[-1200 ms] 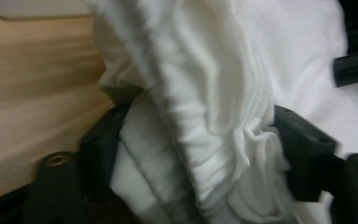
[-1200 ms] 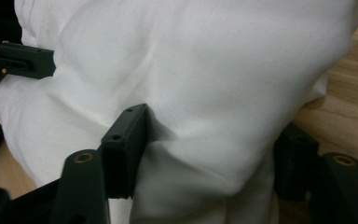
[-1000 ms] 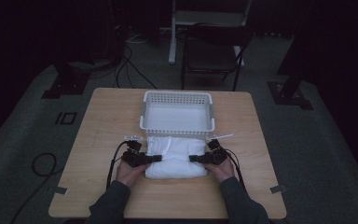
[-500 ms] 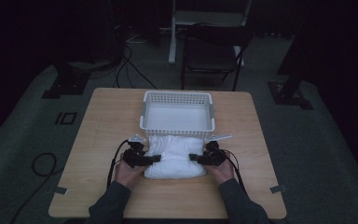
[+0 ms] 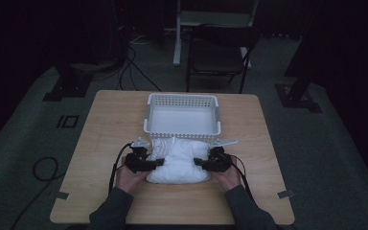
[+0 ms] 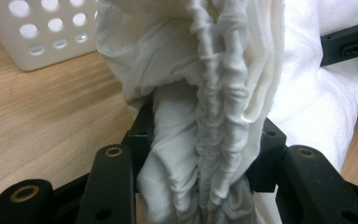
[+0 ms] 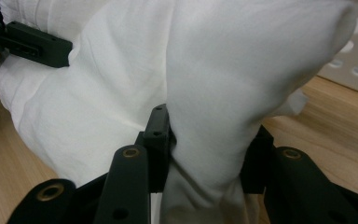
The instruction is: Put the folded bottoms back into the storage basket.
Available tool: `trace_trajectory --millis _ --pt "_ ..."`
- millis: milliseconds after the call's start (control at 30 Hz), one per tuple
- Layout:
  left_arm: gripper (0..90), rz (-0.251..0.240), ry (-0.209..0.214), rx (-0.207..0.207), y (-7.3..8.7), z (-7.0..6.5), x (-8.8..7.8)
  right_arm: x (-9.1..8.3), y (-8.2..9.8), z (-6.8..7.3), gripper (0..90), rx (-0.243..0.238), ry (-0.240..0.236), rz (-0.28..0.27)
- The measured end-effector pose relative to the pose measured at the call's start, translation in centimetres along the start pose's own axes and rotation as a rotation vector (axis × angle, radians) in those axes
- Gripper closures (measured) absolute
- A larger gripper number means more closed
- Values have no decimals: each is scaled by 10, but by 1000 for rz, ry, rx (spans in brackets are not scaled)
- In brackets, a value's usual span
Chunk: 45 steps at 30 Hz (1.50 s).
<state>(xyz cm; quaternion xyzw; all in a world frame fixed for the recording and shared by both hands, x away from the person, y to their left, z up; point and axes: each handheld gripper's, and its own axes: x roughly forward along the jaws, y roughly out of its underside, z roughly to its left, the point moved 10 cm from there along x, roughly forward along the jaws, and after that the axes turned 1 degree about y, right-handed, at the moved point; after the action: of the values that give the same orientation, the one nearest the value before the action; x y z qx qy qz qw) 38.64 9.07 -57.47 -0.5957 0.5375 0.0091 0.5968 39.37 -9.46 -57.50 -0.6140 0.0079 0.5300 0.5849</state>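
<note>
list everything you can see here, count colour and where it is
cloth bundle: 1, white, gathered and folded, near middle of the table, against the basket's near wall, clamped at both ends
basket: 1, white, perforated walls, centre of the table beyond the cloth, nothing seen inside
table: 1, light wood, centre of the room
chair: 1, dark, on the floor beyond the table
cables: several, black, on the floor behind and left of the table
tape marks: 2, grey, at the table's near corners
left gripper: 1, black, jaws shut on the cloth's left end
right gripper: 1, black, jaws shut on the cloth's right end
hands: 2, dark sleeves, at the near edge
</note>
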Motion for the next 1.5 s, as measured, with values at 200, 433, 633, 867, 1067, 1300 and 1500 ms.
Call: trace_trajectory --millis 200,433,633,867,1067,1300,1500 --pt "544 -18 -15 18 -5 -4 -7 -6 -4 3 632 -10 2 -21" --pt "544 -37 -20 32 -9 -9 -14 -15 -10 8 632 -25 8 -43" --pt "544 -57 -23 44 -15 -13 -21 -22 -15 11 632 -33 12 -56" --pt "543 -74 -10 43 -19 -16 -28 -31 -21 16 631 -55 24 -71" --pt "543 -87 -11 53 -23 -19 -33 -37 -25 19 631 -67 27 -82" --pt "543 -105 -2 55 -28 -23 -38 -46 -32 22 632 -87 40 -96" --pt "543 -116 0 59 -33 -24 -43 -51 -38 24 632 -96 41 -110"
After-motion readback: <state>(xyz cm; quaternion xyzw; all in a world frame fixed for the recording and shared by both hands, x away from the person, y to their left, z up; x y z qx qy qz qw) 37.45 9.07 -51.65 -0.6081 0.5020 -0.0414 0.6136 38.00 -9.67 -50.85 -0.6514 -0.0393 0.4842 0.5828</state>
